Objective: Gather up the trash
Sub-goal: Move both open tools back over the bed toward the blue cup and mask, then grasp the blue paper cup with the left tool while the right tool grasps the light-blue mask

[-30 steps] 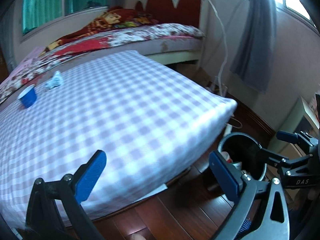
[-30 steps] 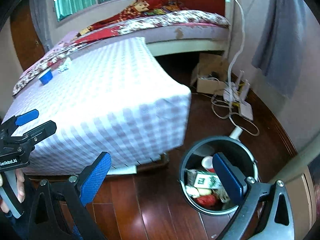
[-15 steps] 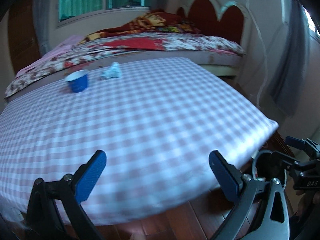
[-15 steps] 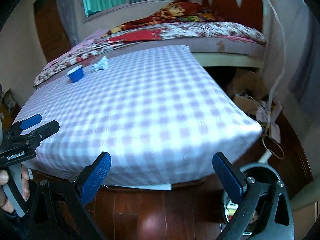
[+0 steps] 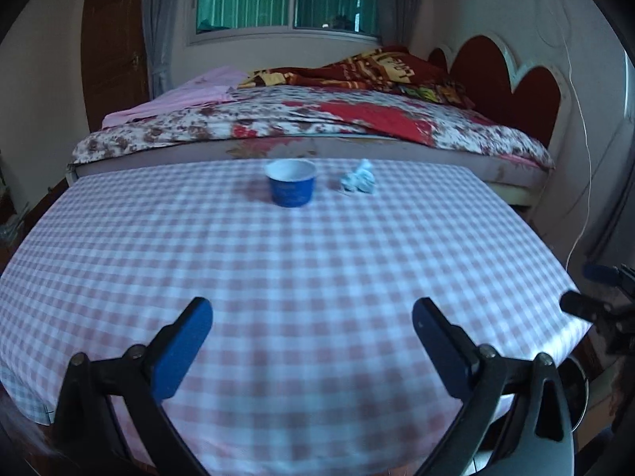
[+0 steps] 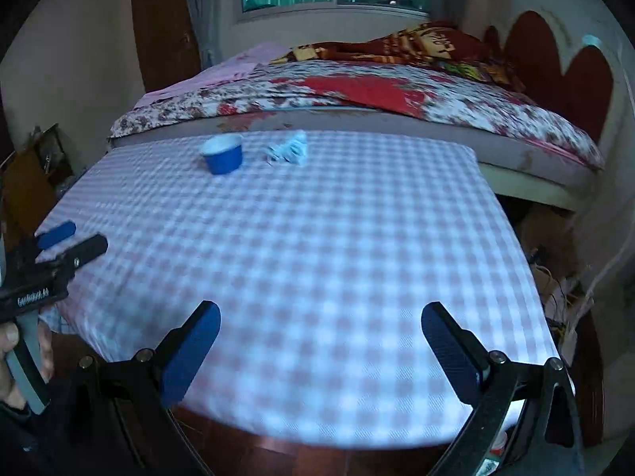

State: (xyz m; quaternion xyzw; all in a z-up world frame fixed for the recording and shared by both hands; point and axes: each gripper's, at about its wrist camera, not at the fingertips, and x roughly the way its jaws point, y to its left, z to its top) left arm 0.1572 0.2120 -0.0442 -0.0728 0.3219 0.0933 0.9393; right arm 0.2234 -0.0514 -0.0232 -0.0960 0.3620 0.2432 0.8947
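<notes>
A blue paper cup (image 5: 291,183) with a white inside stands upright near the far edge of the checked table (image 5: 317,261). A crumpled pale tissue (image 5: 359,179) lies just right of it. Both also show in the right wrist view, the cup (image 6: 222,154) and the tissue (image 6: 289,150). My left gripper (image 5: 311,339) is open and empty above the table's near part. My right gripper (image 6: 319,347) is open and empty at the near edge. The left gripper also shows in the right wrist view (image 6: 71,240), at the left.
A bed with a floral cover (image 5: 317,127) and a red headboard (image 5: 512,83) stands behind the table. The black trash bin's rim (image 5: 577,388) shows at the lower right, below the table corner. Cables and boxes (image 6: 555,261) lie on the floor at the right.
Both grippers have swung left and up from the trash bin toward the table. The cup and tissue now sit ahead near the centre. Both grippers stay open.
</notes>
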